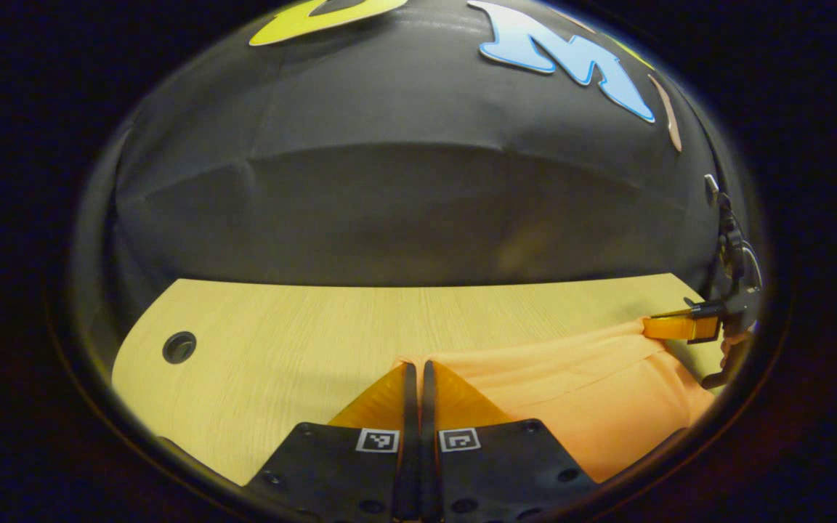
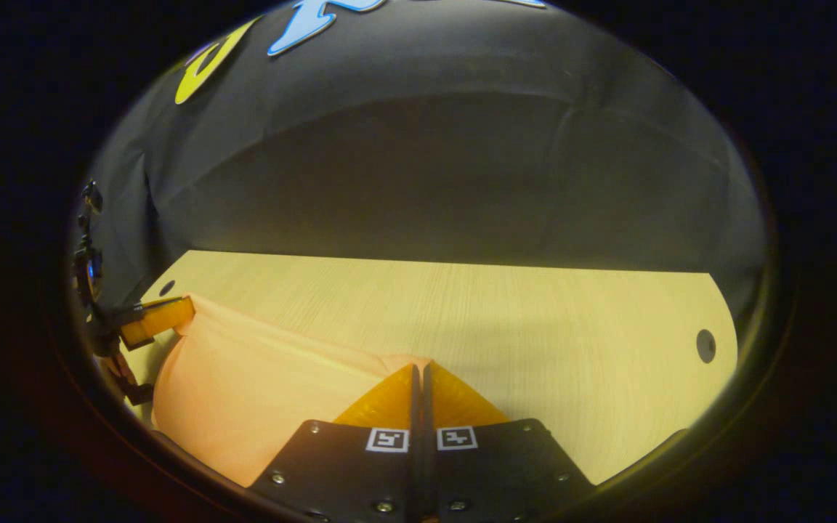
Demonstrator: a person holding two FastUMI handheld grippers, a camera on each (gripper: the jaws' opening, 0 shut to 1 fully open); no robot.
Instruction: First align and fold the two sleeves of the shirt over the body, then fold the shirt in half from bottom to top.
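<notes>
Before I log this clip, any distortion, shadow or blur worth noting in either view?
Left gripper view: fisheye bows the table edge; the shirt is sharp, the wall dim. Right gripper view: same bowing, a soft shadow on the table ahead of the right tool; no glare.

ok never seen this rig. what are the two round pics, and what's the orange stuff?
No robot arm here: a person carries a two-finger gripper in each hand, and a fisheye camera rides on each one, looking along its fingers.

In the left gripper view, the left gripper is at the bottom, closed on a corner of an orange shirt lying on a pale wooden table. The right gripper shows at the far right edge.

In the right gripper view, the right gripper is pinched on the shirt's other corner, with the left one far left.

Both appear to hold one edge of the shirt.
</notes>
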